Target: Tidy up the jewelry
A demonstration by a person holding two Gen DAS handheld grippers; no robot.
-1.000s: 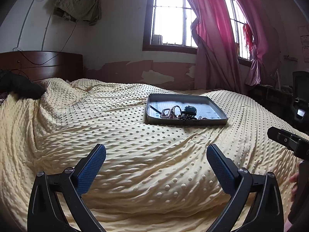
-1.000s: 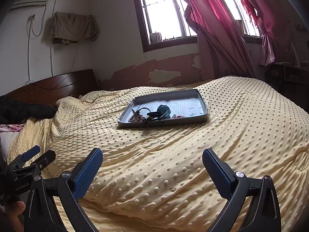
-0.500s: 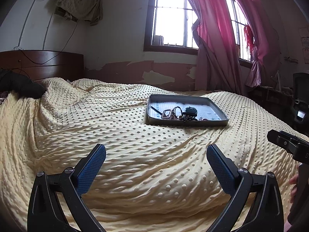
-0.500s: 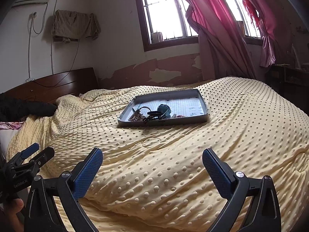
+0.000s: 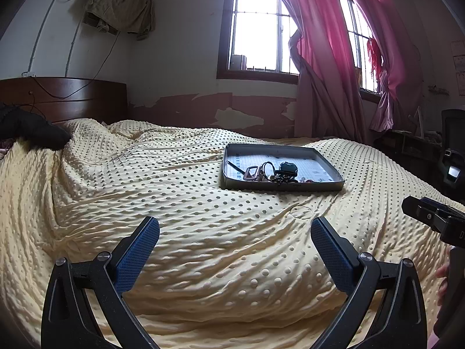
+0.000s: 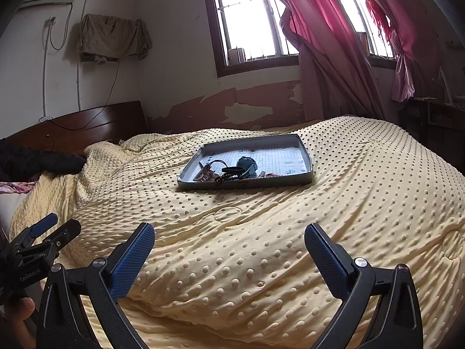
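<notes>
A shallow grey tray (image 5: 334,171) (image 6: 308,160) lies on the yellow dotted bedspread (image 5: 174,203) (image 6: 363,189), well ahead of both grippers. Inside it sits a tangle of jewelry (image 5: 273,173) (image 6: 229,171): a dark watch, black bands, a metal ring and beads. My left gripper (image 5: 235,232) is open above the near part of the bed, nothing between its blue pads. My right gripper (image 6: 229,237) is open too, also empty. Each gripper shows at the edge of the other's view.
A dark wooden headboard (image 5: 72,99) and a black garment (image 5: 32,131) are at the far left. Pink curtains (image 5: 334,43) hang over a barred window. A dark desk and chair (image 5: 447,145) stand right of the bed.
Both views have shifted only slightly; the tray sits a touch lower and nearer in the left wrist view. Both grippers stay open and empty.
</notes>
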